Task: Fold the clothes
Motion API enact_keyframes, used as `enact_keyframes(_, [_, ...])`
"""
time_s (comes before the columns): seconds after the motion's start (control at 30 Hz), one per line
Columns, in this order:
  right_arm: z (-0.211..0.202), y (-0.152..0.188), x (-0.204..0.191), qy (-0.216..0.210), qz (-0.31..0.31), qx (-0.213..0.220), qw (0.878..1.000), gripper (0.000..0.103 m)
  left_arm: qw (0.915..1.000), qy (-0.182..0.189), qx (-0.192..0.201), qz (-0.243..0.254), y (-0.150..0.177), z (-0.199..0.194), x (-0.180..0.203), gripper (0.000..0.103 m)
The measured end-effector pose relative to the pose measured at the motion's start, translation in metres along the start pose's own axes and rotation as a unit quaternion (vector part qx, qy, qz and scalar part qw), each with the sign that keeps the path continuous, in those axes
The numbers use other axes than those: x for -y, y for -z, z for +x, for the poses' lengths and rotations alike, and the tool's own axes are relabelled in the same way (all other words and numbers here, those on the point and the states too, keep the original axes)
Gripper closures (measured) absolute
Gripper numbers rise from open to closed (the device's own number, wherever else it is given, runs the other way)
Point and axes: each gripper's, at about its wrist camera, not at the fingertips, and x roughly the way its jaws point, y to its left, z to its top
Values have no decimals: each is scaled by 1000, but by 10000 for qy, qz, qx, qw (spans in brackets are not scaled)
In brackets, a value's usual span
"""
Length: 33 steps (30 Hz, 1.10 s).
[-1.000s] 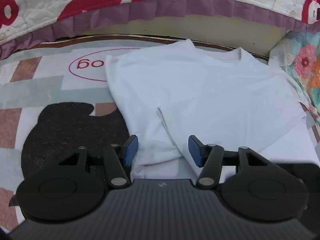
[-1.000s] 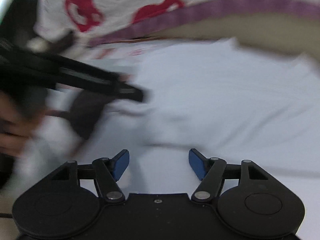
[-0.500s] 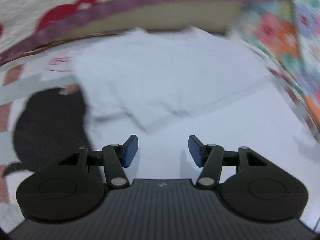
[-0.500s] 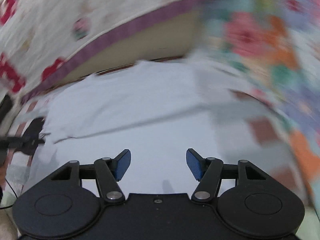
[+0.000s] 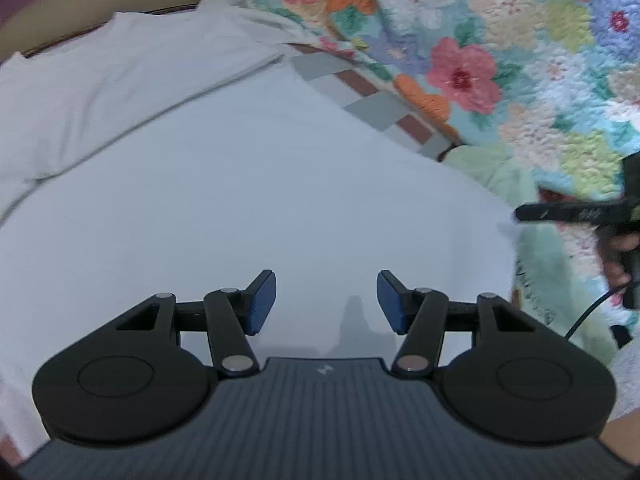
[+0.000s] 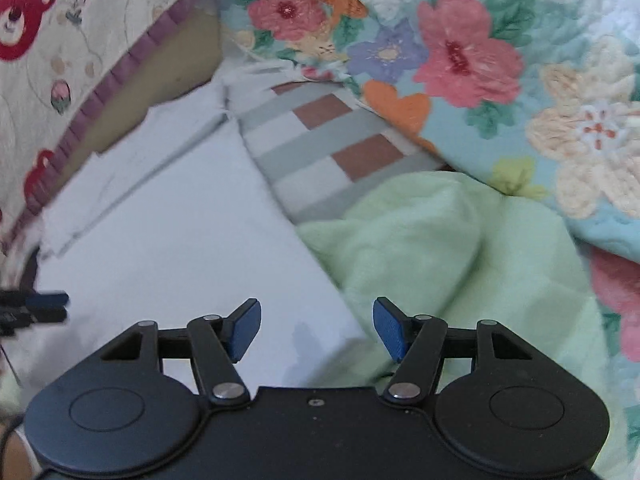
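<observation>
Directly under left claw (image 5: 326, 306): white shirt (image 5: 240, 184).

The left hand-held gripper (image 5: 326, 302) has its blue-padded fingers (image 5: 260, 302) spread wide apart with nothing between them. The right hand-held gripper (image 6: 316, 326) is likewise spread wide and empty, its fingers (image 6: 390, 328) level. In the left wrist view, the right hand-held gripper shows at the right edge, blurred, with the person's hand (image 5: 618, 258) wrapped around its grip.
</observation>
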Motion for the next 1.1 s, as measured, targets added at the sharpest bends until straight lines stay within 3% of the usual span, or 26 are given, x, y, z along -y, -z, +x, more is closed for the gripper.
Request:
enact_keyframes(0.1, [8, 11, 1, -117, -438, 198, 9988, 38, 9999, -34, 113, 31, -2, -2, 0, 48])
enact_keyframes(0.13, [12, 13, 0, -174, -527, 156, 9983, 53, 9999, -52, 152, 43, -3, -3, 0, 48])
enact_keyframes(0.17, [14, 14, -3, -198, -617, 73, 9979, 75, 9998, -70, 192, 54, -4, -4, 0, 48])
enact_keyframes(0.23, [18, 14, -9, -238, -797, -100, 9965, 92, 9995, -107, 271, 76, -5, -6, 0, 48])
enact_keyframes(0.3, [8, 10, -18, -451, -934, 69, 9946, 93, 9992, -143, 350, 99, -7, -8, -1, 48])
enact_keyframes(0.4, [-6, -19, -32, -1379, -551, 400, 9881, 93, 9981, -126, 571, 212, -10, -10, 2, 48])
enact_keyframes(0.6, [2, -100, -88, -3000, -140, 824, 9503, 94, 9940, 290, 1051, 58, -22, -23, 9, 48])
enact_keyframes(0.73, [24, -142, -136, -3175, -513, 688, 9444, 94, 9901, 386, 1329, -236, -24, -33, 1, 46])
enact_keyframes(0.9, [53, -174, -173, -3223, -870, 616, 9406, 94, 9879, 336, 1386, -607, -21, -34, -18, 43])
enact_keyframes(1.0, [64, -186, -185, -3280, -864, 632, 9386, 94, 9917, 158, 1163, -522, -22, -26, -22, 39])
enact_keyframes(1.1, [67, -196, -194, -3237, -825, 851, 9387, 94, 9966, -201, 603, -530, -19, -11, -28, 39])
